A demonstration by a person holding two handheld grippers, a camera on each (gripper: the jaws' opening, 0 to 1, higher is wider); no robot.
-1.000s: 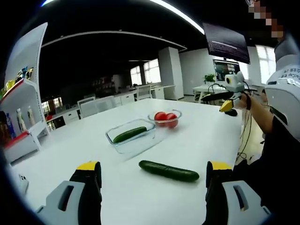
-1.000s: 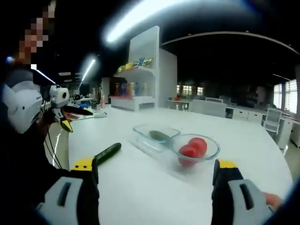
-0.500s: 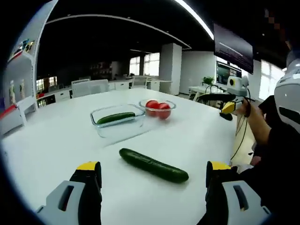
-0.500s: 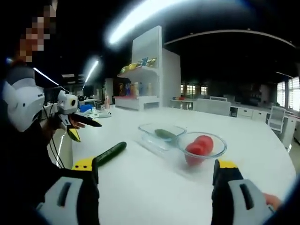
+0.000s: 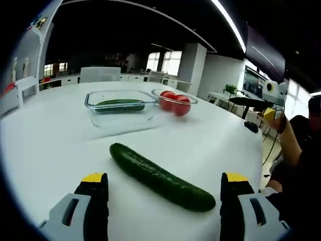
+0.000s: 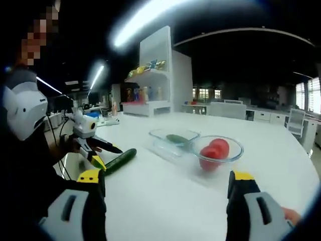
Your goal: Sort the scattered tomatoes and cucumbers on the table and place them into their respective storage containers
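One loose cucumber (image 5: 159, 176) lies on white worktop (image 5: 50, 145) between spread jaws of left gripper (image 5: 163, 188). Right gripper (image 6: 168, 183) open, empty. Second cucumber (image 5: 119, 103) in rectangular glass container (image 5: 120, 108); tomatoes (image 5: 174, 102) in round bowl (image 6: 218, 150).

No lettering, label, brand or number can be read anywhere in either view.

**Dim open office around a white table**

Large white table (image 5: 60, 140) in front, glossy and bare. Behind it a tall white shelf unit (image 6: 159, 75) with coloured packages on the upper shelf. Further back, white desks and chairs (image 5: 100, 74), bright windows (image 5: 165, 61), a white pillar (image 5: 191, 68). Dark ceiling with long light strips (image 6: 145, 17). One dark hanging screen (image 5: 265, 52).
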